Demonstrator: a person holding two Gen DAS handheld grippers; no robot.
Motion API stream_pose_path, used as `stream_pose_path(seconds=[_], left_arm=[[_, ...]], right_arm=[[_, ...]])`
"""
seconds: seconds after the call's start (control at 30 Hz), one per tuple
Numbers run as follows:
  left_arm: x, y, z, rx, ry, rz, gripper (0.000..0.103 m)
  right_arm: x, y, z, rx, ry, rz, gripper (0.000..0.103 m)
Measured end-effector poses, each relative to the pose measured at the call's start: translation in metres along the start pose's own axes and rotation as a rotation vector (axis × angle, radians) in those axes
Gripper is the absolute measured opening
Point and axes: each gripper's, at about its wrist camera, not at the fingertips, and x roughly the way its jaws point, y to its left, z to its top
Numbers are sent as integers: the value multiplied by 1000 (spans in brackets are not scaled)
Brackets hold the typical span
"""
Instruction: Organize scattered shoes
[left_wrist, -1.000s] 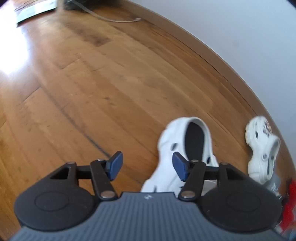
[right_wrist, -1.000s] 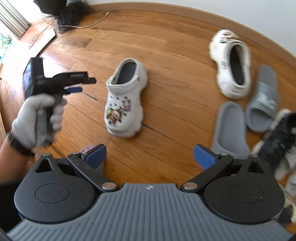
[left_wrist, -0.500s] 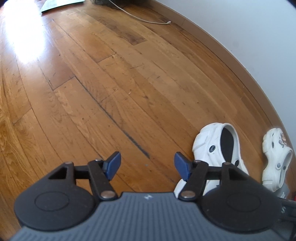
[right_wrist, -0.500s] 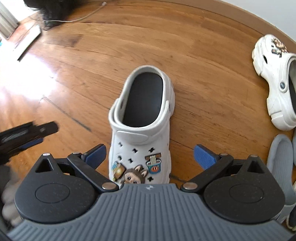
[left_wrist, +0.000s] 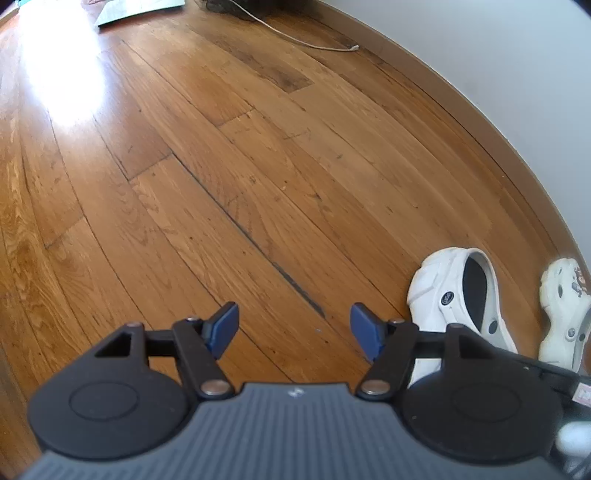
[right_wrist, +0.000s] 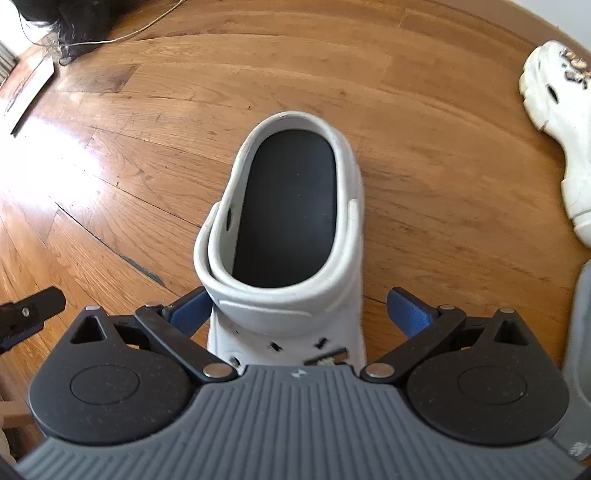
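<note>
A white clog (right_wrist: 349, 206) with a black insole lies on the wooden floor, heel away from me, charms on its toe. My right gripper (right_wrist: 297, 308) is down over its front with the jaws open. The left pad (right_wrist: 188, 310) sits close against the shoe's side and the right pad (right_wrist: 406, 308) stands clear of it. My left gripper (left_wrist: 291, 328) hangs open over bare boards with nothing between its fingers. The same clog (left_wrist: 454, 295) lies to its right. A second matching clog (left_wrist: 565, 306) (right_wrist: 554, 99) lies further right near the wall.
A grey slide (right_wrist: 580, 332) lies at the right edge. The skirting board (left_wrist: 461, 107) and white wall curve along the far side. A white cable (left_wrist: 306, 40), a dark heap (right_wrist: 66, 22) and a flat board (left_wrist: 140, 7) lie at the back.
My right gripper has dropped from high above the floor to astride the clog's front. The left gripper has slid left, away from the clog, and its jaws have widened a little.
</note>
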Motion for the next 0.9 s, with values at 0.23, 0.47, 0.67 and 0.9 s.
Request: stream_pose_path(seconds=[0.23, 0.47, 0.67, 0.9], left_arm=[[-4, 1, 2, 19, -20, 25, 69], [-5, 5, 4, 15, -30, 42, 71], [-4, 8, 4, 10, -27, 52, 73], [-3, 12, 8, 0, -28, 65, 73]], right_arm=[[11, -1, -1, 71, 31, 28, 95], [10, 12, -4, 165, 70, 11, 91], [7, 21, -5, 265, 77, 65, 91], [11, 29, -11, 328, 110, 59, 91]])
